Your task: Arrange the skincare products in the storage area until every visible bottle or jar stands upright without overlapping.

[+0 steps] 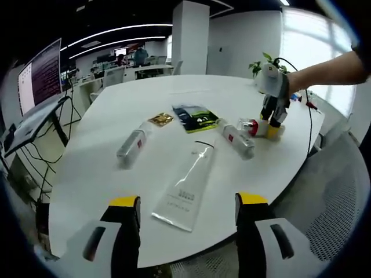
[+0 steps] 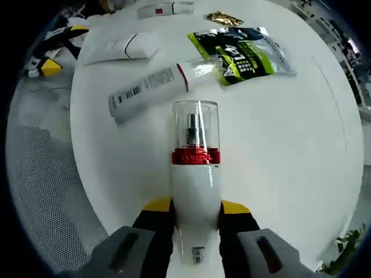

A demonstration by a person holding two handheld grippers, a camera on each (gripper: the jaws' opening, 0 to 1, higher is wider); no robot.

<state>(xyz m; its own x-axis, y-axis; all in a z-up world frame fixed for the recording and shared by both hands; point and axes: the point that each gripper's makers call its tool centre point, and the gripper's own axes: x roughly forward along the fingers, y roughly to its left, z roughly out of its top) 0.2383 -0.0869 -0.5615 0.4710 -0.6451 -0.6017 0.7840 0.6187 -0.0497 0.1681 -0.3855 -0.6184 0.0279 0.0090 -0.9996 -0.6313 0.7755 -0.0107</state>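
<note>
The right gripper (image 2: 196, 213) clamps a white pump bottle (image 2: 196, 185) lying near the edge of the desk (image 2: 278, 150). The left gripper (image 1: 188, 209) hangs open over the near edge, a flat white tube (image 1: 188, 186) just ahead. Two more tubes (image 1: 132, 145) (image 1: 237, 141) lie beside a green sachet (image 1: 196, 118).

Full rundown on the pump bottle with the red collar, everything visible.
The pump bottle has a glossy white body, a red band with lettering at the neck and a clear plastic cap over a silver pump. A small barcode label shows near its base. It lies lengthwise between the yellow-tipped jaws of the right gripper, which close on its body; the cap points away from the camera. In the left gripper view it sits near the far edge of the white table, red band visible.
</note>
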